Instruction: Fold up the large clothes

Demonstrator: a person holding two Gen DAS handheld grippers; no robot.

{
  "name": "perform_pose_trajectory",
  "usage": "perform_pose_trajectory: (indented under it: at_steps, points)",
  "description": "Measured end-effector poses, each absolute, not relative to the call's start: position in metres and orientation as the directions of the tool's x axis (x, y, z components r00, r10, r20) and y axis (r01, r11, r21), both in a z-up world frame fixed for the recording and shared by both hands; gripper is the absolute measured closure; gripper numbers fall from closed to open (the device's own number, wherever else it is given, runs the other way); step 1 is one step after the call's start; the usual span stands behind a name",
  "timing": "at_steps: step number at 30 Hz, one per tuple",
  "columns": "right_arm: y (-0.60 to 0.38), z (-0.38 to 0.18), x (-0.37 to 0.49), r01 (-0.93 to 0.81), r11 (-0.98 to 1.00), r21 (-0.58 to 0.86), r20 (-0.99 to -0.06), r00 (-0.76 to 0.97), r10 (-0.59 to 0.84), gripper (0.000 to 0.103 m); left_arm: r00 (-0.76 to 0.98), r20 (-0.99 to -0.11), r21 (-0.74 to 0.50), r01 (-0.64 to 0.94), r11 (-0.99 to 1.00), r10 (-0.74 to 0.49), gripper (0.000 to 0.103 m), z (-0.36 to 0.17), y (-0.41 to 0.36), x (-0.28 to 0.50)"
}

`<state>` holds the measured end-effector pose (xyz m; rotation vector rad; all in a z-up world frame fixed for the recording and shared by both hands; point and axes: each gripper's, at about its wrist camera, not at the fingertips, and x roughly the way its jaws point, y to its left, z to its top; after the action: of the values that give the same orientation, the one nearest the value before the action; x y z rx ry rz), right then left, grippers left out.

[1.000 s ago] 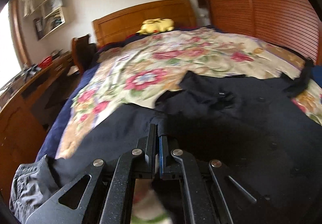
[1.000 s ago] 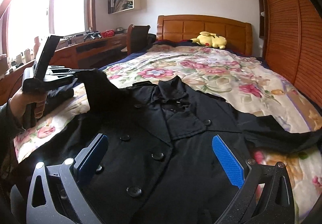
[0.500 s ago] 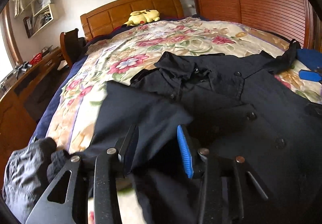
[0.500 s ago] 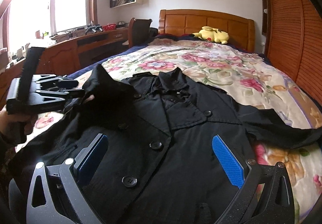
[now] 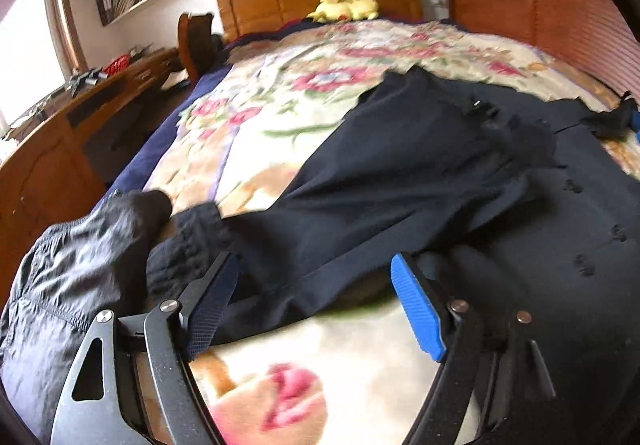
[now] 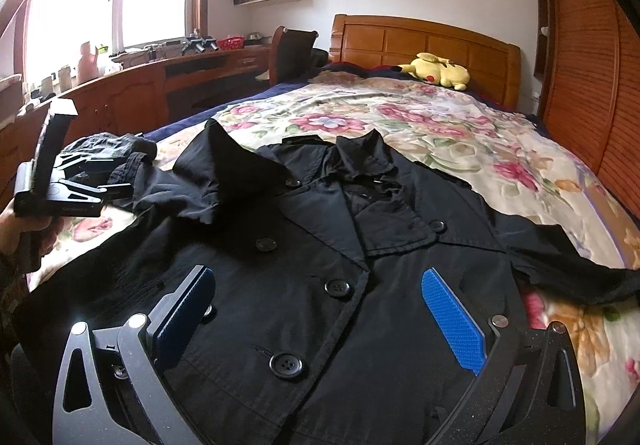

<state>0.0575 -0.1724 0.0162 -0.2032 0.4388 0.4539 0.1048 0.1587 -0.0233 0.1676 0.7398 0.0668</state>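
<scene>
A large black double-breasted coat [image 6: 320, 265] lies face up on the floral bedspread [image 6: 440, 133], collar toward the headboard. Its left sleeve [image 6: 200, 181] is folded in over the chest; it also shows in the left wrist view [image 5: 400, 173]. The other sleeve [image 6: 568, 269] stretches out to the right. My left gripper [image 5: 316, 309] is open and empty just short of the folded sleeve's edge; it shows at the left in the right wrist view [image 6: 120, 181]. My right gripper [image 6: 316, 313] is open and empty above the coat's front buttons.
A dark grey crumpled garment [image 5: 80, 265] lies at the bed's left edge beside my left gripper. A yellow plush toy [image 6: 436, 71] sits by the wooden headboard [image 6: 420, 41]. A wooden desk [image 6: 160, 85] and chair [image 6: 292, 49] stand left; slatted wardrobe doors [image 6: 584, 65] stand right.
My left gripper, shut on the sleeve a second ago, has opened, let the sleeve drop over the chest, and drawn back to the left. My right gripper has stayed open over the coat.
</scene>
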Motion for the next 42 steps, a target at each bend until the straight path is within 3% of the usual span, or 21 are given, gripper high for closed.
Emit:
perform_pose_trajectory:
  at_steps: [7, 14, 16, 17, 18, 21, 23, 29, 34, 42]
  points:
    - [-0.169, 0.014, 0.062, -0.467, 0.879, -0.099, -0.463, 0.803, 0.375, 0.0, 0.654, -0.747, 0.157, 0.002, 0.988, 0.117, 0.023, -0.054, 0.177, 0.121]
    - [-0.168, 0.013, 0.063, -0.478, 0.873, -0.094, -0.472, 0.794, 0.384, 0.0, 0.617, -0.772, 0.2, 0.01, 0.98, 0.151, 0.024, -0.064, 0.17, 0.133]
    - [-0.167, 0.012, 0.063, -0.48, 0.872, -0.098, -0.476, 0.792, 0.382, 0.0, 0.613, -0.774, 0.212, 0.011, 0.977, 0.16, 0.041, -0.066, 0.17, 0.136]
    - [-0.167, 0.011, 0.064, -0.481, 0.871, -0.1, -0.479, 0.791, 0.381, 0.0, 0.605, -0.779, 0.215, 0.01, 0.977, 0.165, 0.067, -0.068, 0.169, 0.139]
    - [-0.166, 0.011, 0.064, -0.482, 0.871, -0.1, -0.481, 0.789, 0.381, 0.0, 0.598, -0.784, 0.213, 0.009, 0.977, 0.166, 0.081, -0.069, 0.17, 0.141]
    - [-0.167, 0.011, 0.065, -0.49, 0.867, -0.092, -0.487, 0.782, 0.39, 0.0, 0.599, -0.785, 0.216, 0.021, 0.976, 0.161, 0.095, -0.066, 0.168, 0.14]
    - [-0.168, 0.012, 0.066, -0.496, 0.864, -0.087, -0.487, 0.778, 0.398, 0.0, 0.622, -0.763, 0.213, -0.011, 0.977, 0.173, 0.099, -0.054, 0.168, 0.138]
    - [-0.176, 0.017, 0.066, -0.493, 0.867, -0.065, -0.468, 0.783, 0.41, 0.0, 0.729, -0.665, 0.185, -0.051, 0.981, 0.163, 0.1, 0.003, 0.148, 0.133]
    - [-0.184, 0.017, 0.058, -0.49, 0.87, -0.061, -0.455, 0.789, 0.412, 0.0, 0.802, -0.592, 0.156, 0.014, 0.988, 0.083, 0.1, 0.041, 0.095, 0.128]
    - [-0.209, 0.019, 0.045, -0.445, 0.894, -0.058, -0.442, 0.814, 0.377, 0.0, 0.825, -0.565, 0.135, 0.139, 0.981, -0.039, 0.1, 0.056, 0.023, 0.133]
